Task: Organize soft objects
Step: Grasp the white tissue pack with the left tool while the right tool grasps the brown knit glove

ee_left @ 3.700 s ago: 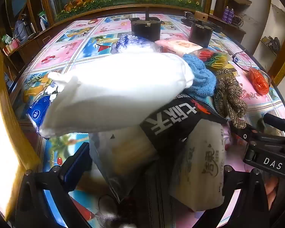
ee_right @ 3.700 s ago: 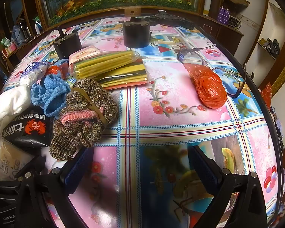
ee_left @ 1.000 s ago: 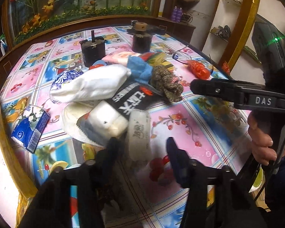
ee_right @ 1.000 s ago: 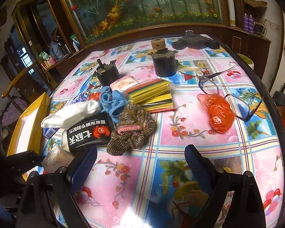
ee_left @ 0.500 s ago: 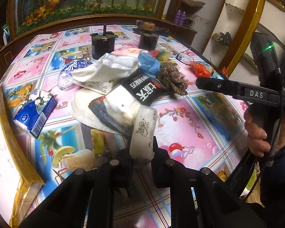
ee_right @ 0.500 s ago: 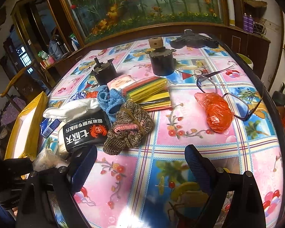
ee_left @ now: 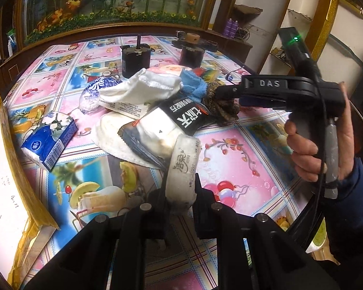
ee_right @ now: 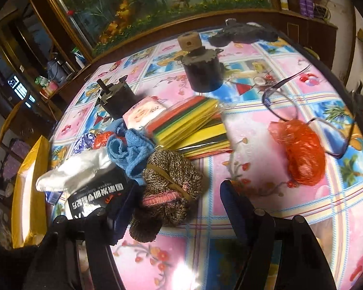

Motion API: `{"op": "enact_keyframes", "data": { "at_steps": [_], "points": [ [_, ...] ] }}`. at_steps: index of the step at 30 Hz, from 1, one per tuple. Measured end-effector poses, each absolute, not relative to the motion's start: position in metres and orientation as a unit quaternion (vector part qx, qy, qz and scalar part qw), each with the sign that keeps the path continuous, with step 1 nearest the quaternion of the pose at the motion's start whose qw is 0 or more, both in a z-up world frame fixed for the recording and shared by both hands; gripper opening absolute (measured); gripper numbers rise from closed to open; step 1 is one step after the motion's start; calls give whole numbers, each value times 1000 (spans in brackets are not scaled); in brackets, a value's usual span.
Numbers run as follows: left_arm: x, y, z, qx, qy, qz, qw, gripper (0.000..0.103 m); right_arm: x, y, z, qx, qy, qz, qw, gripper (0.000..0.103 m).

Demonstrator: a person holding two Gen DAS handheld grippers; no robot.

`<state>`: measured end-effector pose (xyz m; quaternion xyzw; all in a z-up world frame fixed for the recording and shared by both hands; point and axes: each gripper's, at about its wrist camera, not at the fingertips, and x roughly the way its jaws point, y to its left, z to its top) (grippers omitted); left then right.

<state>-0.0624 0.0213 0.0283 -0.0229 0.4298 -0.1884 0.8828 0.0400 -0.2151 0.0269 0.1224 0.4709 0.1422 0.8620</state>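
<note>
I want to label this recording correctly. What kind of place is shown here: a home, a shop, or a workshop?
Most likely a living or dining room in a home. A round table wears a cartoon-print cloth, a large fish tank stands in a wooden cabinet behind it, and eyeglasses lie among the household clutter.

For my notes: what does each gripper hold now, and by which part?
Left gripper pinches the white tissue pack by its near end. Right gripper, closing around the knitted bundle, holds nothing.
</note>
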Motion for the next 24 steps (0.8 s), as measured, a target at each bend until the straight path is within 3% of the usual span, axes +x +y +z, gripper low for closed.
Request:
{"op": "enact_keyframes", "data": {
  "at_steps": [3, 5, 8, 24],
  "points": [
    [-62, 22, 28, -24, 429, -189, 883, 15, 44, -211, 20, 137, 483, 150, 852, 73],
    [-63, 22, 27, -23, 427, -189, 884, 15, 45, -209, 16, 145, 487, 163, 846, 60],
    [-63, 20, 27, -22, 425, -188, 885, 15, 42, -208, 18, 132, 472, 168, 856, 58],
    [-64, 18, 31, -32, 389, -179, 903, 15, 15, -210, 52, 122, 375, 223, 892, 56]
  ]
}}
